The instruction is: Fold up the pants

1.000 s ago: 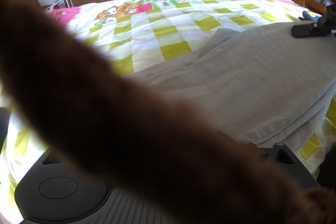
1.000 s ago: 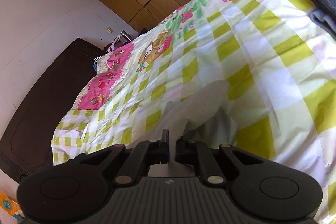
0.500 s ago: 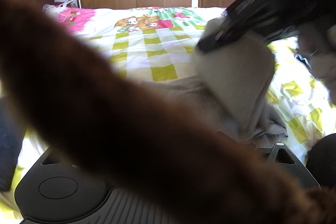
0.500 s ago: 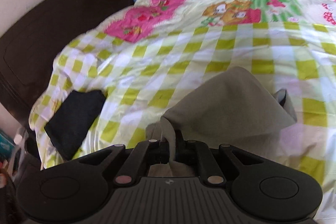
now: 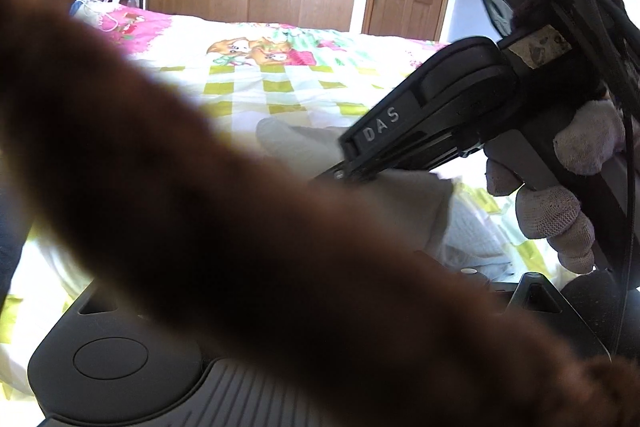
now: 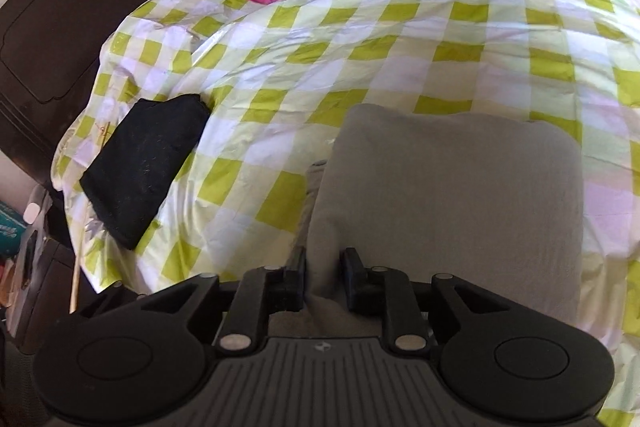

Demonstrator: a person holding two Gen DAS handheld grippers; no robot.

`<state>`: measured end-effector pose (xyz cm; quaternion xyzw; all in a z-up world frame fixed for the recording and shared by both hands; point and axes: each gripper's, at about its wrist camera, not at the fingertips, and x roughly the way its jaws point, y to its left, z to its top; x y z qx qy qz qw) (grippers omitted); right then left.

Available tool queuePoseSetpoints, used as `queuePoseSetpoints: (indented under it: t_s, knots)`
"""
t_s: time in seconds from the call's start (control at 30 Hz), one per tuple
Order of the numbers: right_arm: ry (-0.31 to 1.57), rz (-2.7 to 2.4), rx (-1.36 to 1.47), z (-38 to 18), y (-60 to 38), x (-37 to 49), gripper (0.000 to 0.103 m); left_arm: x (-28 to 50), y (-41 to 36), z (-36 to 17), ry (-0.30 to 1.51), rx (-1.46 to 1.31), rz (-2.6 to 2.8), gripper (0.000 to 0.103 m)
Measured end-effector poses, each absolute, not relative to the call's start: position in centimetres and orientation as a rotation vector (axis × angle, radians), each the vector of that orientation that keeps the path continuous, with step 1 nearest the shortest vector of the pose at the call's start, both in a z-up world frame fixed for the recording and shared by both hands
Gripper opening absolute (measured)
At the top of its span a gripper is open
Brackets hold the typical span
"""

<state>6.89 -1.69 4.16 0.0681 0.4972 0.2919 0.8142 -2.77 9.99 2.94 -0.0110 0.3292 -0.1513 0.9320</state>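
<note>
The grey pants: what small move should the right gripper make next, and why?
Probably open the right gripper and draw it back. The grey pants already lie doubled into a compact rectangle on the checked bedspread, yet a bunched edge sits between the fingers. The left gripper is hidden behind a blurred brown sleeve.

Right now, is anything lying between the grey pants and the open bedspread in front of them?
Nothing visible. The grey pants rest on bare checked bedspread; the folded black garment lies well off to their left, apart from them.

Right gripper (image 6: 323, 281), jaws slightly parted around a fold of grey fabric; a gloved hand (image 5: 568, 195) grips its handle behind the jaws. Left gripper's jaws are hidden.
</note>
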Motion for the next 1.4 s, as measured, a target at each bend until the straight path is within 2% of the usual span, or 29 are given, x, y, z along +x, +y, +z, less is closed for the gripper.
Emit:
queuePoseSetpoints:
  t_s: [0.03, 0.1, 0.3, 0.37, 0.47, 0.6, 0.77, 0.9, 1.0, 1.03, 1.07, 1.1, 1.17, 1.2, 1.23, 1.27, 1.4]
  knots:
    - [1.045, 0.622, 0.138, 4.3, -1.4, 6.6, 0.036, -2.9, 10.0, 2.9, 0.67, -0.022, -0.313, 0.096]
    - [0.996, 0.588, 0.022, 4.6, -0.3, 6.0, 0.026, -3.1, 10.0, 2.9, 0.673, -0.022, -0.313, 0.096]
    - [0.984, 0.598, -0.022, 4.8, 0.6, 5.5, 0.023, -3.4, 9.9, 3.3, 0.647, -0.039, -0.328, 0.096]
    - [1.009, 0.629, -0.017, 5.1, 0.4, 5.5, 0.028, -3.5, 9.7, 3.8, 0.628, -0.055, -0.349, 0.096]
    - [1.077, 0.73, 0.085, 5.4, -0.3, 5.6, 0.029, -3.6, 9.3, 4.1, 0.616, -0.067, -0.373, 0.096]
    - [1.022, 0.642, 0.066, 5.8, -0.7, 6.6, 0.03, -2.7, 8.8, 3.2, 0.657, -0.084, -0.352, 0.096]
    - [1.002, 0.552, 0.047, 4.9, 0.1, 9.2, 0.043, -1.1, 8.1, 2.5, 0.714, -0.093, -0.317, 0.096]
    - [0.974, 0.525, 0.016, 4.2, 1.8, 10.3, 0.047, -1.0, 7.4, 2.1, 0.738, -0.05, -0.294, 0.092]
    - [0.977, 0.462, -0.075, 3.3, 3.0, 10.7, 0.047, -1.0, 7.5, 1.8, 0.76, -0.036, -0.273, 0.084]
    - [0.985, 0.46, -0.077, 3.0, 2.9, 10.9, 0.041, -0.9, 7.6, 1.8, 0.765, -0.043, -0.275, 0.081]
    - [1.001, 0.459, -0.062, 2.8, 2.7, 11.1, 0.024, -0.8, 7.7, 1.7, 0.769, -0.048, -0.279, 0.077]
    - [1.015, 0.453, -0.042, 2.8, 2.2, 11.2, 0.023, -0.8, 7.8, 1.7, 0.772, -0.054, -0.28, 0.075]
    - [0.991, 0.463, -0.025, 3.7, 1.5, 10.8, 0.022, -0.8, 8.2, 1.6, 0.778, -0.07, -0.28, 0.054]
    - [0.978, 0.469, -0.021, 4.5, 1.3, 10.4, 0.022, -0.8, 8.6, 1.7, 0.776, -0.082, -0.273, 0.048]
    - [0.964, 0.48, -0.016, 5.3, 1.2, 9.9, 0.022, -1.0, 9.0, 1.7, 0.772, -0.094, -0.272, 0.036]
    - [0.948, 0.495, -0.015, 6.2, 1.3, 9.5, 0.022, -1.2, 9.4, 1.9, 0.768, -0.109, -0.273, 0.031]
    - [0.89, 0.535, -0.038, 8.1, 2.6, 8.3, 0.022, -2.1, 11.4, 2.6, 0.751, -0.186, -0.27, 0.031]
